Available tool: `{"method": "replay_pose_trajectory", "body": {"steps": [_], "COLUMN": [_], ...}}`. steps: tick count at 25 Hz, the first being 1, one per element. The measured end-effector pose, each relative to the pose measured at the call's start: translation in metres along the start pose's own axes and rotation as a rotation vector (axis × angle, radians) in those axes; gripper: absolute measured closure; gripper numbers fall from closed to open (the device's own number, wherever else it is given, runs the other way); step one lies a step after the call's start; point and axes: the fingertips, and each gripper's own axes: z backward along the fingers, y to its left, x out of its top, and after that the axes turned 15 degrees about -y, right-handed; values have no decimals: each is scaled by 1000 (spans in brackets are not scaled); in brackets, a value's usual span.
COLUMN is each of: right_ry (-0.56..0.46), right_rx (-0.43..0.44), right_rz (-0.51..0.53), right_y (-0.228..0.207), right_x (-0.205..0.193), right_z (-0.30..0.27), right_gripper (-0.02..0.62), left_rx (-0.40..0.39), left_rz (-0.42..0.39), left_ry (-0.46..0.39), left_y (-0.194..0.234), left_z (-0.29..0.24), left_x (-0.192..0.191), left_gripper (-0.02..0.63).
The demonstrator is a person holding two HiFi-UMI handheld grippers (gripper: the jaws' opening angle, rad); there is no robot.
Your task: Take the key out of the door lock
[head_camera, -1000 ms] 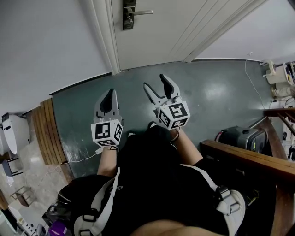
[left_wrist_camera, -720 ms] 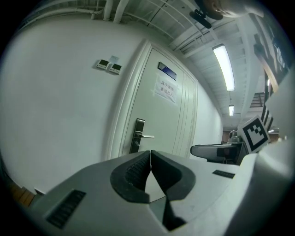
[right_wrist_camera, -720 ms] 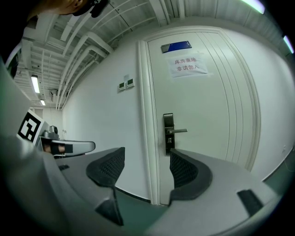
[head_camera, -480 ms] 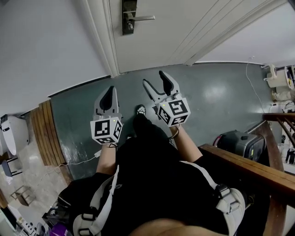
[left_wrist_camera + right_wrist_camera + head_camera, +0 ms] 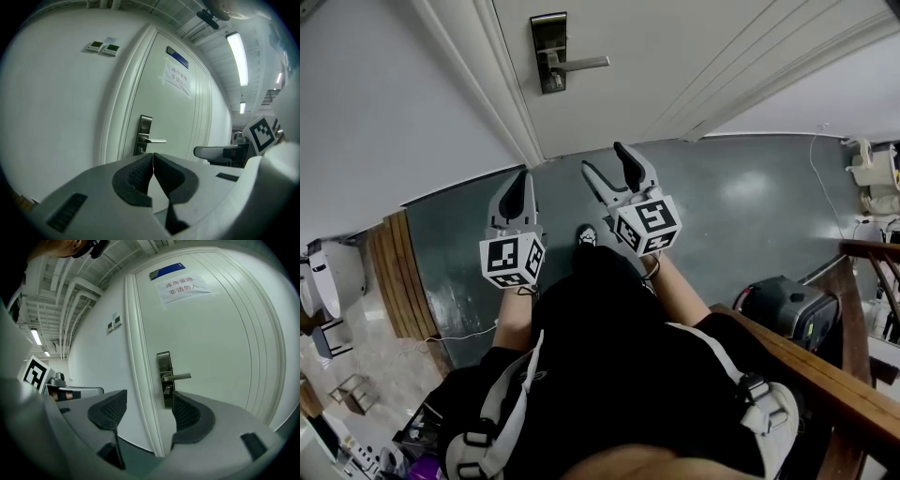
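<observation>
A white door [image 5: 694, 56] carries a dark metal lock plate [image 5: 548, 52] with a silver lever handle [image 5: 581, 64]. The same lock plate [image 5: 164, 379] shows in the right gripper view, with a small key [image 5: 166, 391] hanging under the handle [image 5: 177, 377]. In the left gripper view the lock plate [image 5: 142, 136] is small and distant. My left gripper [image 5: 517, 190] is shut with nothing in it, well short of the door. My right gripper [image 5: 611, 166] is open and empty, pointing toward the door below the lock.
A white wall [image 5: 384, 103] and door frame [image 5: 502, 84] stand left of the door. The floor [image 5: 741, 206] is dark green. A wooden railing [image 5: 806, 366] runs at the right, with a dark machine [image 5: 787, 305] beside it. A paper notice [image 5: 183, 288] is on the door.
Both grippers and the person have moved forward toward the door. The lock plate now sits lower and fuller in the head view.
</observation>
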Motion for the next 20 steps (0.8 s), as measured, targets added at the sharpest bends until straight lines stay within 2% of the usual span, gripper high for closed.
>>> {"method": "replay_pose_trajectory", "body": {"steps": [9, 20], "right_ry": [-5, 37], "right_rx": [41, 59], "right_rz": [-95, -292], "right_y": [-46, -62], "right_x": [-8, -42], "right_z": [-45, -105], "right_gripper": [295, 313], "left_rx": [41, 95], "left_rz": [-1, -21], "left_ry": [24, 59], "left_y": [5, 39], "left_z": [-60, -94], "left_x": [-19, -41], "left_gripper": [581, 581]}}
